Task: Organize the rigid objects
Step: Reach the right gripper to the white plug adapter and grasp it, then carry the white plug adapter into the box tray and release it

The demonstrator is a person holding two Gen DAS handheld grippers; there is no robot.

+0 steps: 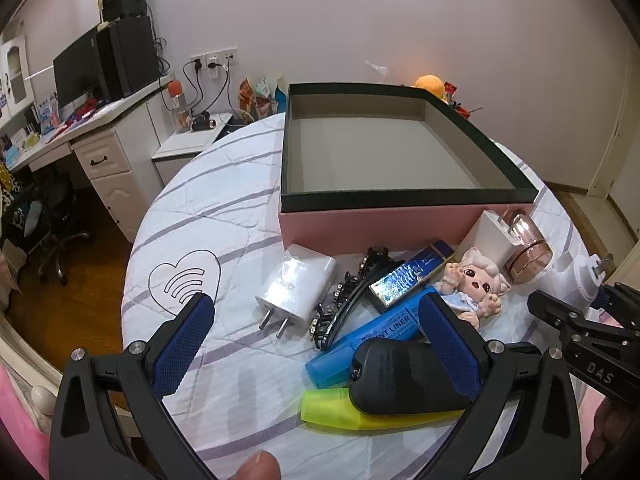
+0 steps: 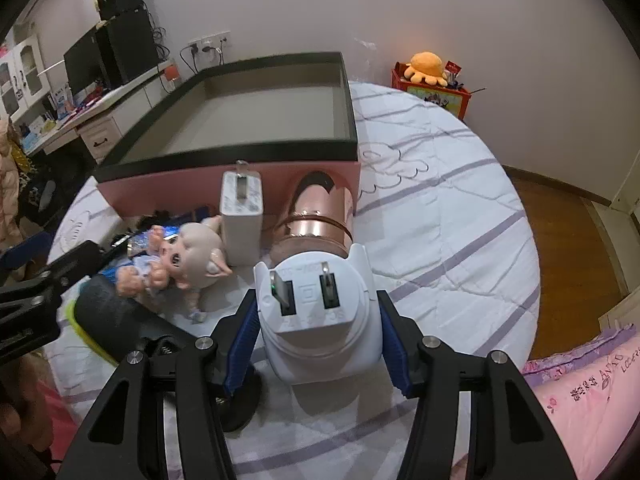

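On the striped bedspread [image 1: 224, 216], left gripper [image 1: 316, 344] jaws wide; right gripper [image 2: 320, 340] jaws flank the white plug [image 2: 316, 312] (contact unclear).

Pink box [image 1: 360, 224], seemingly black-rimmed

Left hand-held gripper [image 1: 316, 328]: black frame, blue textured pads [image 1: 182, 344] spread wide apart, a thumb tip [image 1: 256, 466] below. Right hand-held gripper [image 2: 318, 332]: blue pads [image 2: 242, 340] either side of a white plug adapter [image 2: 316, 312], contact unclear.

Glossy white plastic plug adapter [image 2: 320, 312]
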